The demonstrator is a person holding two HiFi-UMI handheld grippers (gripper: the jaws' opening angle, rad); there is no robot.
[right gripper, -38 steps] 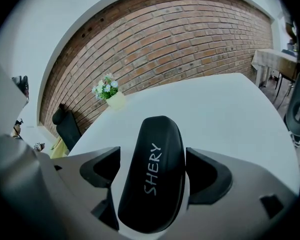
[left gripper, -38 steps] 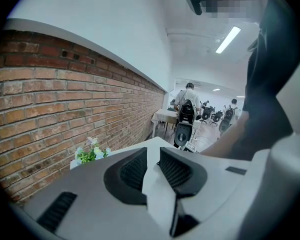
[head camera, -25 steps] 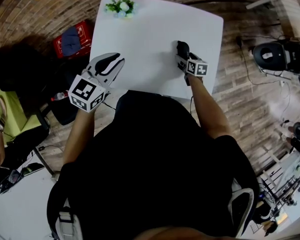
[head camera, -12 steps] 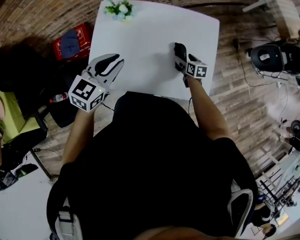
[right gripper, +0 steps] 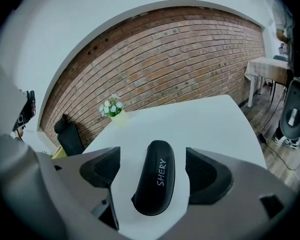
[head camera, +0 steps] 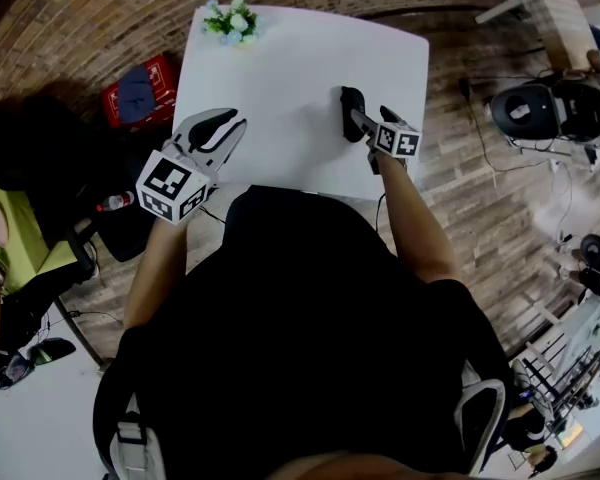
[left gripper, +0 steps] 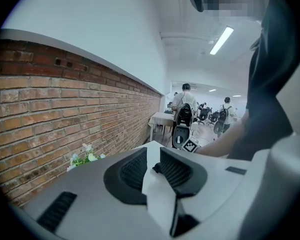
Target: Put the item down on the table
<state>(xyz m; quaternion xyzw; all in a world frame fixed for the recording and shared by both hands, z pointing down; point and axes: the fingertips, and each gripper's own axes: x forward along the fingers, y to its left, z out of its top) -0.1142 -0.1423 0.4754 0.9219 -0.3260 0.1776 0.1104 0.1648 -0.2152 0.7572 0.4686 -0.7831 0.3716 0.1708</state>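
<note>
Your right hand-held gripper (right gripper: pixel 154 160) stands wide around the black SHERY case (right gripper: pixel 155 186), which lies flat on the white worktop (right gripper: pixel 205 119) clear of both jaws, while your left hand-held gripper (left gripper: pixel 154 165) hangs empty, jaws barely parted.

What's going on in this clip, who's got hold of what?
A person holds a gripper in each hand over a white table. The black case lies flat on the table between the right gripper's jaws, which stand apart with a gap on each side, so it is released. The left gripper is open and empty near the table's left edge.
</note>
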